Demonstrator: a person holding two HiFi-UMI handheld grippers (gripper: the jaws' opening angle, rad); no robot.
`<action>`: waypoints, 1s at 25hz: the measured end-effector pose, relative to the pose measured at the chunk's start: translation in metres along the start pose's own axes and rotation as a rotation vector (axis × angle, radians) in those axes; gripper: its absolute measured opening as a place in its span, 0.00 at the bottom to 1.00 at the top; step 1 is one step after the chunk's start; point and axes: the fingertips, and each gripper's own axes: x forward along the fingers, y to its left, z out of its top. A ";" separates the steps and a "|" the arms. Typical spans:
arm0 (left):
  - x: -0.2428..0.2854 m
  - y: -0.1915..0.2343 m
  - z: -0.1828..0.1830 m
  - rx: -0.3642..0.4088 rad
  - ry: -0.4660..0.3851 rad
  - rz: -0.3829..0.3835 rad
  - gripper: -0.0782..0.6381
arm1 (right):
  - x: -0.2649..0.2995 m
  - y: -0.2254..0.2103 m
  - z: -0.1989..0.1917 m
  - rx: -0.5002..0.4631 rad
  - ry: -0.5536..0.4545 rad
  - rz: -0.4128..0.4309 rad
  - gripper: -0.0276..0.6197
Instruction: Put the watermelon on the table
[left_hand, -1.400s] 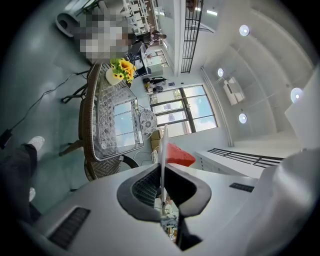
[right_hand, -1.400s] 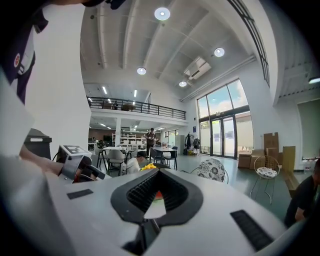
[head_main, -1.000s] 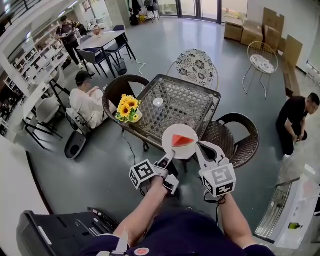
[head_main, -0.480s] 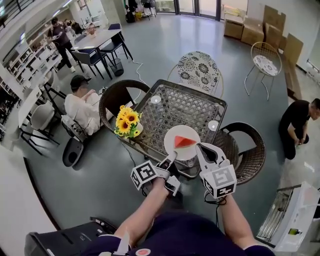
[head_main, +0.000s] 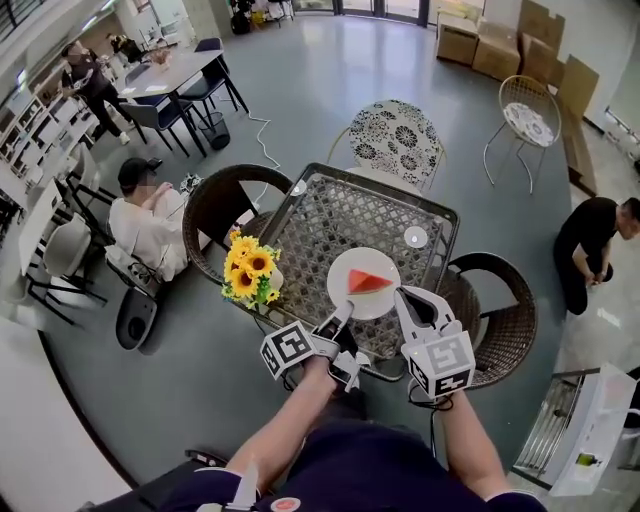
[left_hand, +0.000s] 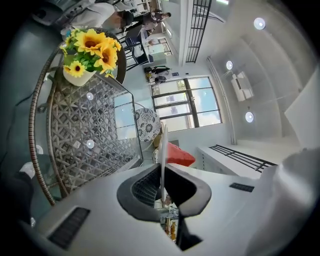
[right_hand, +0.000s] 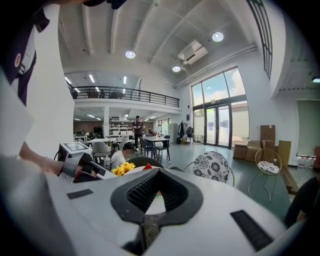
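The glass-topped lattice table (head_main: 340, 205) fills the middle of your head view, ringed by wicker chairs (head_main: 505, 300). Its near half is bare, and that looks like the sensible landing spot.

A pot of sunflowers (head_main: 250, 268) stands at the table's left edge, well apart from your load, so it should not hinder the set-down.

You carry a white plate (head_main: 352, 300) over the near edge of the table. It appears to be above the top and not yet resting on it, though contact is hard to judge from overhead. You hold it roughly flat because the fruit lies loose on it and a tilt would probably let it slide.

Your left gripper (head_main: 343, 308) is pressed nearly together on the plate's near-left rim; in the left gripper view the plate shows edge-on, pinched between the pads. Your right gripper (head_main: 400, 293) is likewise clamped on the near-right rim, with the white edge wedged between its jaws in the right gripper view. Two pinches on one side likely serve to stop the plate pivoting about a single grip.

The watermelon (head_main: 368, 282), a red wedge, lies near the plate's centre, well away from both grips.
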 end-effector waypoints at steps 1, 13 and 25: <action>0.004 0.002 0.005 -0.001 0.005 0.000 0.13 | 0.006 -0.002 0.001 0.003 0.004 -0.006 0.05; 0.039 0.024 0.043 -0.017 0.071 0.010 0.13 | 0.059 -0.017 -0.009 0.034 0.070 -0.055 0.05; 0.056 0.029 0.042 -0.012 0.033 0.031 0.13 | 0.072 -0.034 -0.014 0.027 0.075 0.010 0.05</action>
